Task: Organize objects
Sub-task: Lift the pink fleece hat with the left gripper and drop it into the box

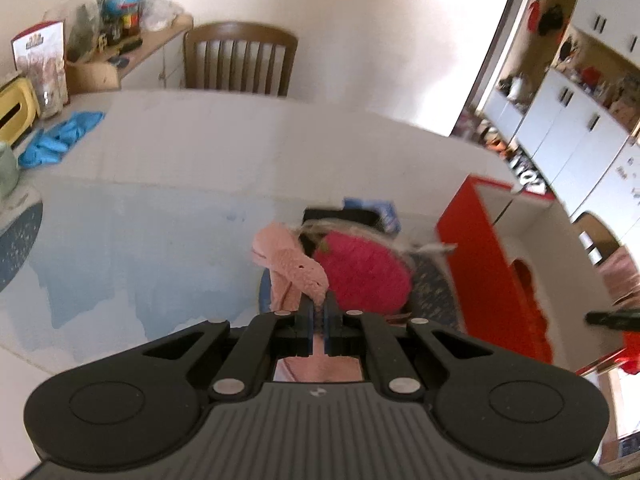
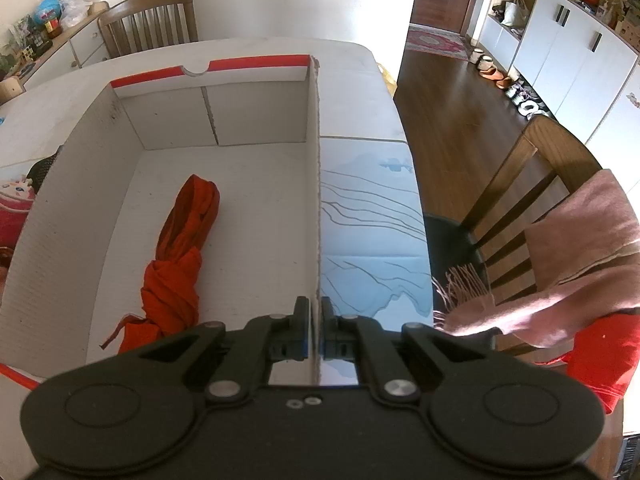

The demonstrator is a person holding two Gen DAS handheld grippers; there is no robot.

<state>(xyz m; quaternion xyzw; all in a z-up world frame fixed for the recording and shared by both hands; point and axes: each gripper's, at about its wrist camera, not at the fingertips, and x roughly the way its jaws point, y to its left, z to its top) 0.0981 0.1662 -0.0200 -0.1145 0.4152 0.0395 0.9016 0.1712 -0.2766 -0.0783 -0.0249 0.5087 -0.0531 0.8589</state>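
My left gripper [image 1: 319, 304] is shut on a pale pink knitted cloth [image 1: 286, 262] and holds it up over a pile of clothes: a magenta knit piece [image 1: 364, 276], a dark speckled one [image 1: 434, 292] and a black item [image 1: 340, 216]. The red and white cardboard box [image 1: 476, 260] stands to the right of the pile. My right gripper [image 2: 315, 312] is shut on the box's right wall [image 2: 314, 160]. A twisted red cloth [image 2: 180, 248] lies on the box floor.
The table [image 1: 180, 148] carries blue gloves [image 1: 60, 140], a yellow box [image 1: 16, 108] and a green mug [image 1: 8, 168] at the left. Wooden chairs stand at the far side [image 1: 240, 60] and at the right [image 2: 516, 200], the latter draped with a pink scarf [image 2: 568, 260].
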